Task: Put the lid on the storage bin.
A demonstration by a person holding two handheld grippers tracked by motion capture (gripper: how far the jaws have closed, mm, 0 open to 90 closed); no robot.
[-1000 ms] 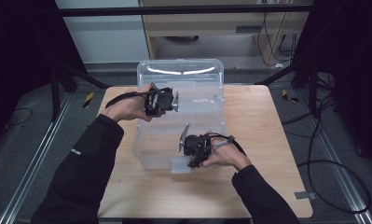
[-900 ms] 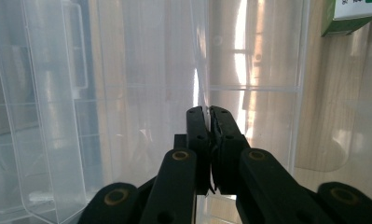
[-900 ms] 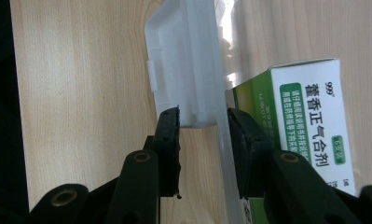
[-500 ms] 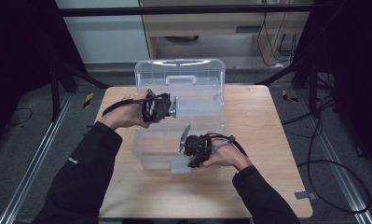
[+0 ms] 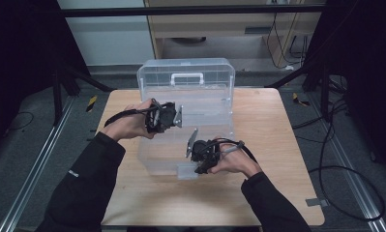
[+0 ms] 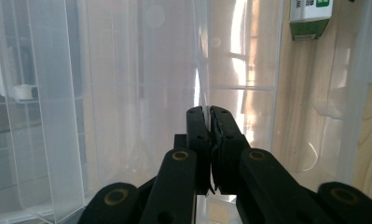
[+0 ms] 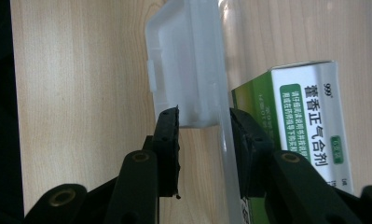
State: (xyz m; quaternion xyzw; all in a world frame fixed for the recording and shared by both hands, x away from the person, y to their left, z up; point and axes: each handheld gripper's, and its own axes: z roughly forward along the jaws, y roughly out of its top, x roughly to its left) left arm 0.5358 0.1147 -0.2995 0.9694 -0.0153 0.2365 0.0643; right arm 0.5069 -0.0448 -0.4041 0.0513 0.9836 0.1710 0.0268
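On the wooden counter (image 5: 277,145) stood a clear plastic storage box (image 5: 200,130), its lid (image 5: 185,79) raised upright at the far side with the white handle (image 5: 186,77) showing on it.

At the left of the high view, the person's left hand (image 5: 127,123) held the left tool (image 5: 177,116) over the box's left part. In the left gripper view that tool (image 6: 207,114) had its jaws pressed together on a thin clear plastic edge (image 6: 198,70) of the box, which ran up from between the pads; whether this was a wall or an inner divider could not be told. Beyond it, through the plastic, a green and white carton (image 6: 309,18) showed in the top right corner.

Further right, the right hand (image 5: 231,162) held the right tool (image 5: 193,154) at the near front of the box, beside the front latch (image 5: 186,170). In the right gripper view the right tool (image 7: 204,121) had its jaws partly spread, set on either side of the box's front wall (image 7: 225,154), with the frosted latch (image 7: 188,60) between and above them; the left pad stood a little apart from the latch, and whether the right pad touched the wall could not be told. Just behind the wall, inside the box, lay the green and white medicine carton (image 7: 305,121) with printed characters.
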